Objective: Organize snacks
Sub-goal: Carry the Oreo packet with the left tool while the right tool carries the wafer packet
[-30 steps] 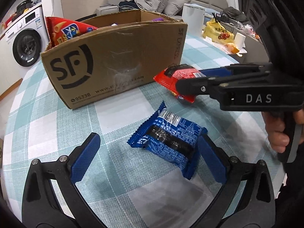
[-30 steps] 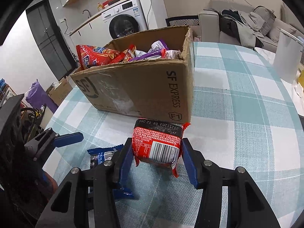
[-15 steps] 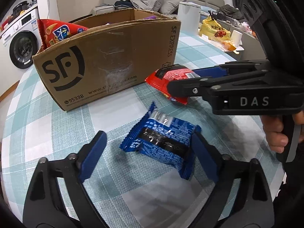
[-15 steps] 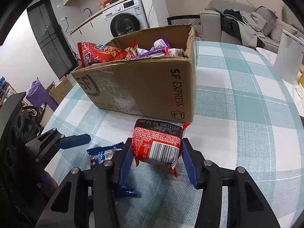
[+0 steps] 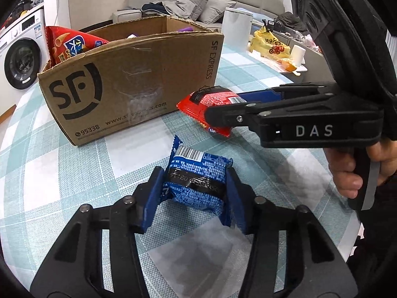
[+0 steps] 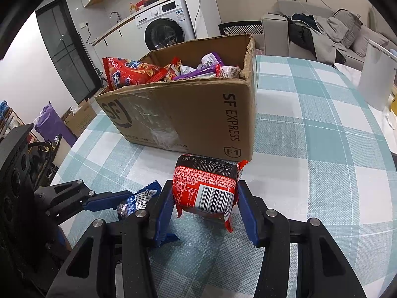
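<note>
From the left wrist, the left tongs [image 5: 196, 186] are clenched on a blue snack packet [image 5: 197, 180], both blue pads pressed against its sides, barcode end pointing away. The packet sits low over the table [image 5: 74, 173], which wears a teal-and-white checked cloth. Ahead stands the cardboard box [image 5: 129, 84], its long printed wall facing this camera, so only a red chip bag [image 5: 72, 44] and a scrap of purple show above the rim. To the right, the right tongs [image 5: 218, 114] reach in from the side, gripping a red snack packet [image 5: 211, 104] close to the box's near corner; a hand [image 5: 357, 166] holds their handle. Beyond the table are a white bin [image 5: 235, 28], a yellow bag [image 5: 270, 43] and a paper roll [image 5: 297, 53].

The right wrist looks over the rim instead: the box [image 6: 198, 114] is well filled, with the red chip bag [image 6: 131, 73] leaning at the left end and purple and white wrappers [image 6: 206, 68] heaped beside it. The right tongs [image 6: 204, 198] are closed on the red snack packet [image 6: 206, 188], barcode toward the camera, just in front of the box's corner. At lower left the left tongs [image 6: 134, 202] show partly, the blue snack packet [image 6: 139, 198] mostly hidden behind this gripper's left finger. A washing machine [image 6: 166, 27] and a sofa [image 6: 322, 32] stand in the background.
</note>
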The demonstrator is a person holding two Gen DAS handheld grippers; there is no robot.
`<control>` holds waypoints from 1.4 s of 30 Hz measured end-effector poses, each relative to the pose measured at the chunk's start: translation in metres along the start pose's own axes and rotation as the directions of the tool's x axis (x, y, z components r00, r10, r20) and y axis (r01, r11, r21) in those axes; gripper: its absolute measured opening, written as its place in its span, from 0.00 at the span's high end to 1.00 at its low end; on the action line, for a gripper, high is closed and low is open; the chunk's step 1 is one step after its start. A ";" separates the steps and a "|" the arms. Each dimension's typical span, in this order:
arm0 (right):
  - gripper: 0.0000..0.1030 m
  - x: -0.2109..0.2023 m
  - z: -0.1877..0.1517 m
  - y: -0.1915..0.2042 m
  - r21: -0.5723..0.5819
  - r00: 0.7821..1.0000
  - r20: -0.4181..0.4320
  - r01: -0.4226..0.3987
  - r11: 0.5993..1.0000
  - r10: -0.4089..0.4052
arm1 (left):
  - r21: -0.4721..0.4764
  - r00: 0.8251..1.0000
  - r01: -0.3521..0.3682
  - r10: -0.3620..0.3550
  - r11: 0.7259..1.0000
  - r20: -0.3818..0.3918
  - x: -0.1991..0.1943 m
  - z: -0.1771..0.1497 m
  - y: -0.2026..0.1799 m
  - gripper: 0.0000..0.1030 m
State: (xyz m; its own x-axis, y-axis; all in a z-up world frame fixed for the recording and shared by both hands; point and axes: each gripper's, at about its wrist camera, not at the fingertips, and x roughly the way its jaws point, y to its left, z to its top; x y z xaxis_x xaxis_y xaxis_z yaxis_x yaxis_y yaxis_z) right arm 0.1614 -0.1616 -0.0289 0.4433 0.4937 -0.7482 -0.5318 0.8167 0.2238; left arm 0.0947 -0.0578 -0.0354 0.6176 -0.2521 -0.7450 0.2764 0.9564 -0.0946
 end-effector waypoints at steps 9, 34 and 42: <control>0.51 -0.010 0.002 0.003 -0.012 1.000 0.022 -0.012 1.000 0.012 | -0.023 1.000 0.010 -0.009 1.000 0.025 -0.012 0.000 0.010 0.56; 0.51 -0.066 0.013 0.011 -0.015 0.985 0.167 -0.038 0.999 0.040 | -0.129 0.975 -0.050 0.076 0.990 0.207 -0.091 0.027 0.050 0.56; 0.51 -0.076 0.020 0.010 -0.010 0.978 0.206 -0.038 0.999 0.039 | -0.147 0.962 -0.079 0.114 0.986 0.248 -0.108 0.047 0.062 0.56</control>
State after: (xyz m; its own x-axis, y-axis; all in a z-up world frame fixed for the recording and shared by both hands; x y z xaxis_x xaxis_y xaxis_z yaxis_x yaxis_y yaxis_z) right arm 0.1366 -0.1848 0.0423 0.5615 0.5761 -0.5940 -0.5554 0.7945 0.2456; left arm 0.0799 0.0220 0.0699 0.8086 -0.1699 -0.5633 0.1153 0.9846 -0.1315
